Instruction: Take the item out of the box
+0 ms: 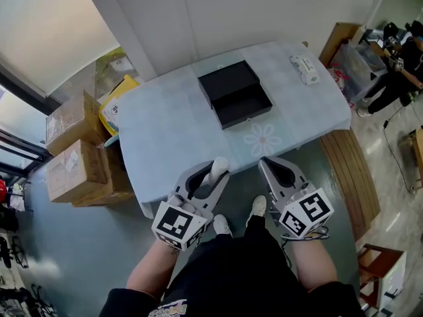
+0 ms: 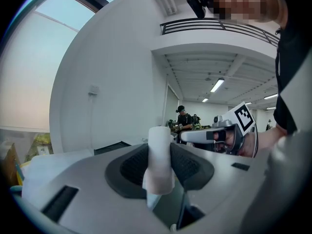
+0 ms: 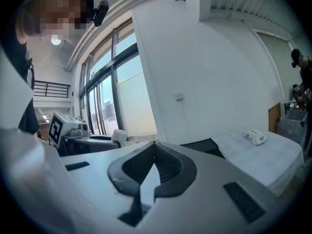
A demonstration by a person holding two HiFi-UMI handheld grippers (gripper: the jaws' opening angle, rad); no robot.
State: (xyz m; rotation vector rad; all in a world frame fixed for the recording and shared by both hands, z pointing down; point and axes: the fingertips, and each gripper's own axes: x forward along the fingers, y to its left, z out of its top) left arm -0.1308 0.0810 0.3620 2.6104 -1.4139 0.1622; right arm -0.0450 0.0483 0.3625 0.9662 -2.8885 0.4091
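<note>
An open black box (image 1: 234,93) lies on the far middle of the pale blue table (image 1: 165,137); its inside looks dark and I cannot tell what is in it. My left gripper (image 1: 215,174) is held near the table's front edge, shut on a white cylindrical item (image 1: 218,169). In the left gripper view the white item (image 2: 159,160) stands upright between the pads. My right gripper (image 1: 266,164) hovers beside it, jaws shut with nothing between them (image 3: 155,145). The right gripper view shows the box (image 3: 200,146) ahead.
A white packet (image 1: 305,69) lies on the table's far right corner. Cardboard boxes (image 1: 73,150) are stacked on the floor to the left. A wooden bench (image 1: 350,170) runs along the table's right side. A person (image 1: 396,78) crouches at the far right.
</note>
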